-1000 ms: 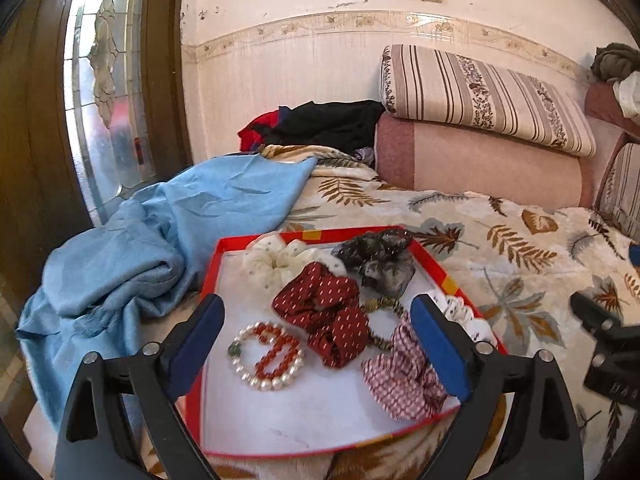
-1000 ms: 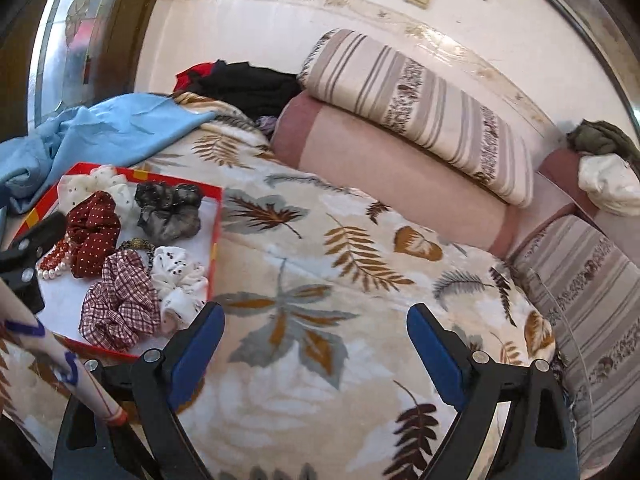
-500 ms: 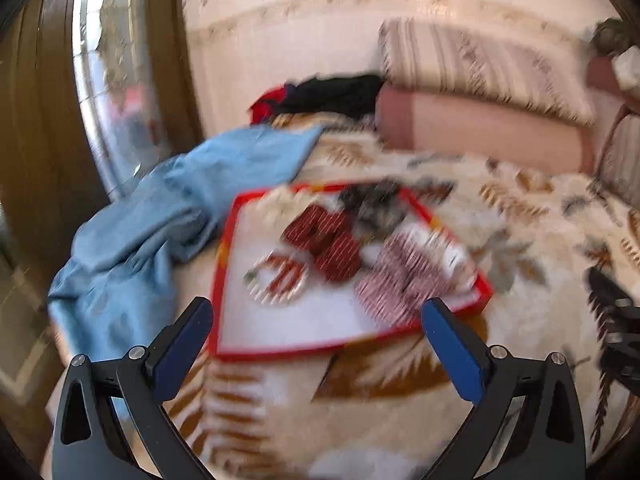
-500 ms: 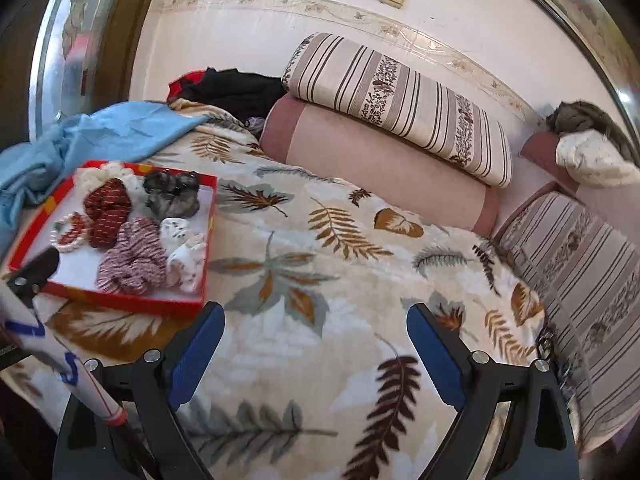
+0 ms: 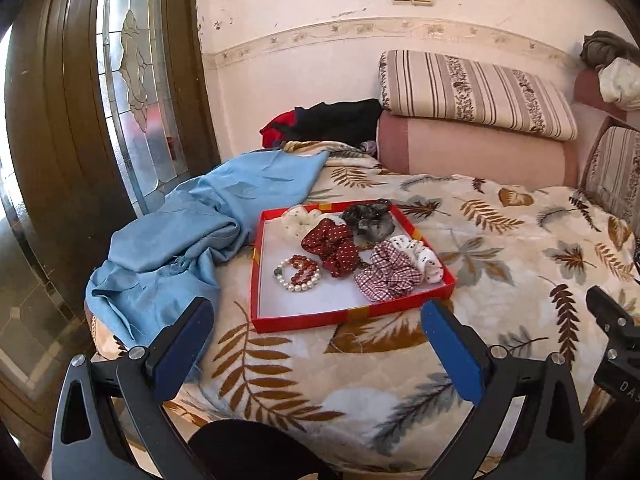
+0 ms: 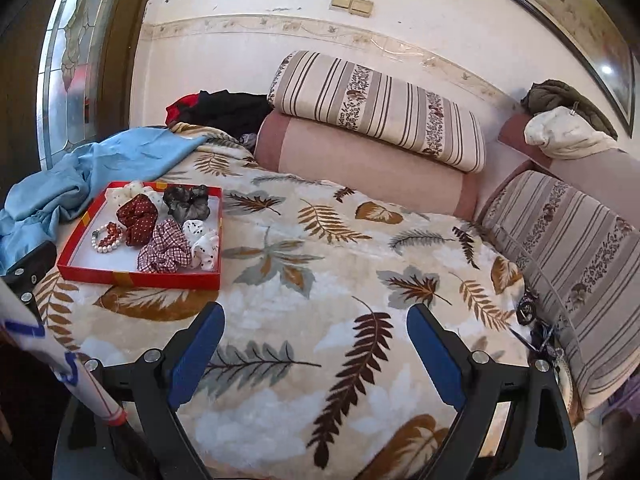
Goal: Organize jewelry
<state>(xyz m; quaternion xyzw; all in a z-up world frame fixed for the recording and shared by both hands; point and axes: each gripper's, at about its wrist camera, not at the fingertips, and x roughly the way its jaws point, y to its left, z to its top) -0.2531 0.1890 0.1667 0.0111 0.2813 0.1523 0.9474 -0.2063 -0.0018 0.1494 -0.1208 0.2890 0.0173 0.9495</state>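
Note:
A red tray (image 5: 352, 317) (image 6: 140, 276) lies on the leaf-print blanket. In it are a pearl and red bead bracelet (image 5: 298, 273) (image 6: 107, 237), a red dotted scrunchie (image 5: 332, 246) (image 6: 138, 216), a checked scrunchie (image 5: 388, 272) (image 6: 164, 246), a dark grey scrunchie (image 5: 370, 218) (image 6: 188, 202) and white dotted scrunchies (image 5: 424, 258) (image 6: 204, 244). My left gripper (image 5: 318, 342) is open and empty, held back from the tray's near edge. My right gripper (image 6: 316, 342) is open and empty over the blanket, to the right of the tray.
A blue cloth (image 5: 192, 240) lies left of the tray, against it. Striped and pink cushions (image 6: 372, 136) line the back and right side. Dark clothes (image 5: 332, 124) sit in the far corner. A glass door (image 5: 132, 80) stands at the left. Small dark items (image 6: 536, 328) lie by the right cushion.
Both grippers have pulled back and away from the tray, which now looks smaller and farther. Both stay open and empty. The items in the tray have not moved.

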